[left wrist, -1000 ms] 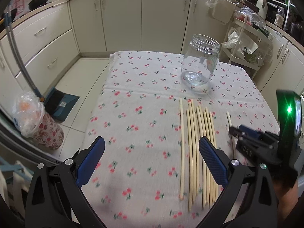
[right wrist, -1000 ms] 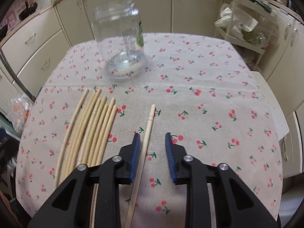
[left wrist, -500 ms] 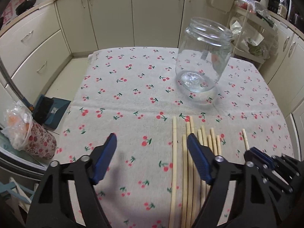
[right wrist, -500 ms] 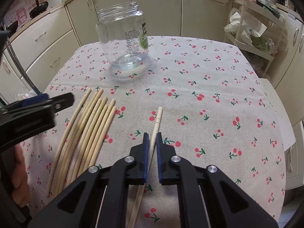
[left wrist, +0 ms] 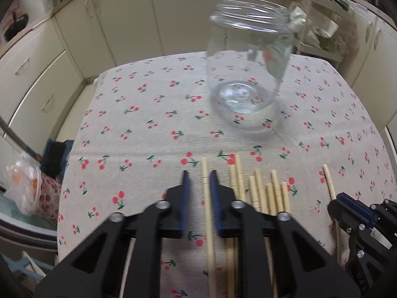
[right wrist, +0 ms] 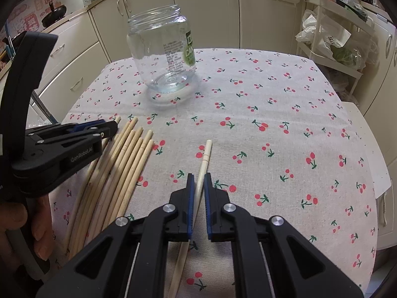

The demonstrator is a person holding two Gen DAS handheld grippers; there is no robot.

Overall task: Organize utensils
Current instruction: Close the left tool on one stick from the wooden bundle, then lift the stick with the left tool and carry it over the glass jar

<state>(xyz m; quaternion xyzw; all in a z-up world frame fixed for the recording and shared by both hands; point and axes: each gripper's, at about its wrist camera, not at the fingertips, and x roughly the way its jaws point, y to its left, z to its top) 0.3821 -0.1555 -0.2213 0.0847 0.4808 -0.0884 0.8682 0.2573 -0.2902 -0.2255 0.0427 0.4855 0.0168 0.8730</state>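
Two chopsticks in hand: each gripper has one stick between its blue pads, both lying on the cherry-print tablecloth (right wrist: 285, 104), so both can go to the jar together.
Lone chopstick (right wrist: 204, 159): lies apart, to the right of the bundle; the right gripper (right wrist: 197, 191) is clenched on its upper part, the blunt end pointing toward the jar. Its lower end runs under the gripper body and off the bottom edge.
Outermost chopstick (left wrist: 205, 173): the leftmost of the bundle; the left gripper (left wrist: 198, 186) has just been closing around it. In its own blurred view a thin strip of cloth shows on either side of the stick, so firm contact is hard to confirm; I judge it clamped, as the jaws are nearly together.
Remaining bundle (right wrist: 129, 159): a fan of pale sticks lying side by side, touching; the exact count is unclear because the left gripper covers some in both views.
Glass jar (right wrist: 163, 57): upright, lidless, apparently empty, well beyond the sticks at the far side of the cloth; placed as the likely holder. Smeared by motion in the left view.
Person's hand (right wrist: 19, 228): only the fingers show, at the left edge, wrapped round the left gripper's handle.
Surroundings: cream cabinets (right wrist: 203, 10) behind the table.
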